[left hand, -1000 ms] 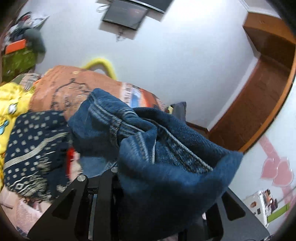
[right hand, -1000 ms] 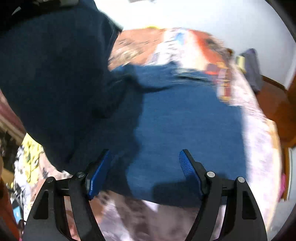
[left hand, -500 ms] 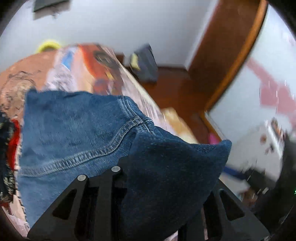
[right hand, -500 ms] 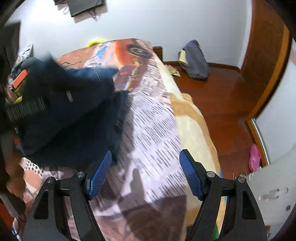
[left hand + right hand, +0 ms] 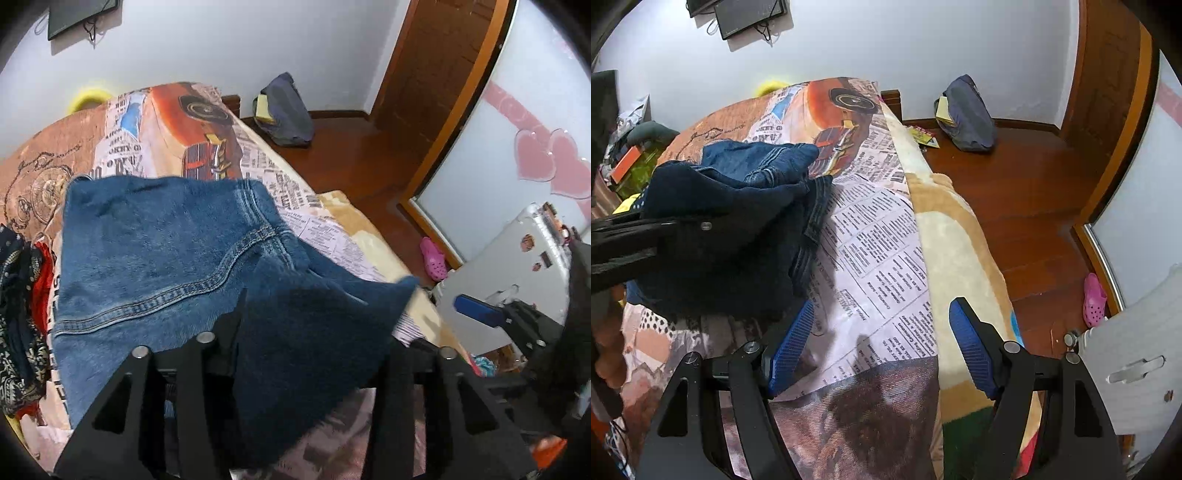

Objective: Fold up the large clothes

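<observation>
A white-walled bedroom with a red-brown wooden floor (image 5: 1027, 184) holds a bed under a newsprint-and-car printed blanket (image 5: 879, 236). On it lie folded blue denim jeans (image 5: 155, 240), one flap draped between the left gripper (image 5: 295, 354), whose jaws are opening, seemingly releasing it. The right gripper (image 5: 881, 350) hovers wide and empty just right of the denim.

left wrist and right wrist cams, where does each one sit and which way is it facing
Left wrist: sits on the left gripper, looking down over the jeans on the bed; its jaws are opening with denim draped between them, and the right gripper's blue pad shows at right.
Right wrist: sits on the right gripper, open and empty, looking down the bed's printed blanket; the left gripper's frame enters at left under the jeans.
Shared: jeans, bed, grey bag, pink shoe.
</observation>
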`<state>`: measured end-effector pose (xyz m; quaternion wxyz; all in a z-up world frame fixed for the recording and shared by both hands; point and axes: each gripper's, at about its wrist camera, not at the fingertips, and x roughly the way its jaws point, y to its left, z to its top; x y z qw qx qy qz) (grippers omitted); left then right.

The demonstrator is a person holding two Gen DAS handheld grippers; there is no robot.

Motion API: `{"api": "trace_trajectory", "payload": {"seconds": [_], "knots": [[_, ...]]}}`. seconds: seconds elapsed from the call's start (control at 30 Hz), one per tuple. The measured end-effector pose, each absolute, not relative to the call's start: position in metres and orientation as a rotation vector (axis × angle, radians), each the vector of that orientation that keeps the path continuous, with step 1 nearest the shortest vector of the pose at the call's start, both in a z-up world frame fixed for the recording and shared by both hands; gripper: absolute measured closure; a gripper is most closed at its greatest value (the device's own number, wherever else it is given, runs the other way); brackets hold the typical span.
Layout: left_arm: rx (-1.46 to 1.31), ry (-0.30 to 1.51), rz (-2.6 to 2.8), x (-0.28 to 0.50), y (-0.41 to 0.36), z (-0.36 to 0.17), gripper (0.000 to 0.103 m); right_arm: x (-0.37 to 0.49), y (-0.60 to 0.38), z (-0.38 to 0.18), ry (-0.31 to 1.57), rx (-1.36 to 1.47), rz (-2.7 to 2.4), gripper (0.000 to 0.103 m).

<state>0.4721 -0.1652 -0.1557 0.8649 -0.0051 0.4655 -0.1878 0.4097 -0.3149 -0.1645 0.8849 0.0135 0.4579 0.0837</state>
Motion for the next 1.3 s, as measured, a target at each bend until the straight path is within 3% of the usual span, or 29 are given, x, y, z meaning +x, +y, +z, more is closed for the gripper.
{"api": "trace_trajectory", "payload": {"seconds": [0.2, 0.27, 0.33, 0.53, 0.77, 0.93, 1.3], "knots": [[-0.027, 0.849, -0.438, 0.440, -0.150, -0.104, 0.035, 0.405, -0.295, -0.142, 0.879, -0.008, 0.212, 0.030], [-0.032, 0.792, -0.418, 0.433, -0.136, -0.087, 0.022, 0.403, -0.287, -0.134, 0.859, -0.010, 0.238, 0.030], [-0.025, 0.757, -0.381, 0.432, -0.117, -0.079, 0.019, 0.402, -0.279, -0.127, 0.840, -0.015, 0.259, 0.030], [0.073, 0.802, -0.203, 0.436, -0.054, -0.103, 0.018, 0.407, -0.249, -0.118, 0.806, -0.012, 0.347, 0.030], [0.090, 0.957, -0.127, 0.429, -0.009, -0.170, 0.017, 0.435, -0.225, -0.157, 0.921, -0.026, 0.361, 0.030], [0.070, 0.938, -0.157, 0.414, 0.003, -0.175, 0.013, 0.441, -0.241, -0.180, 0.994, 0.000, 0.326, 0.030], [0.158, 0.933, -0.053, 0.400, 0.027, -0.176, 0.013, 0.430, -0.258, -0.161, 0.999, -0.061, 0.314, 0.030]]}}
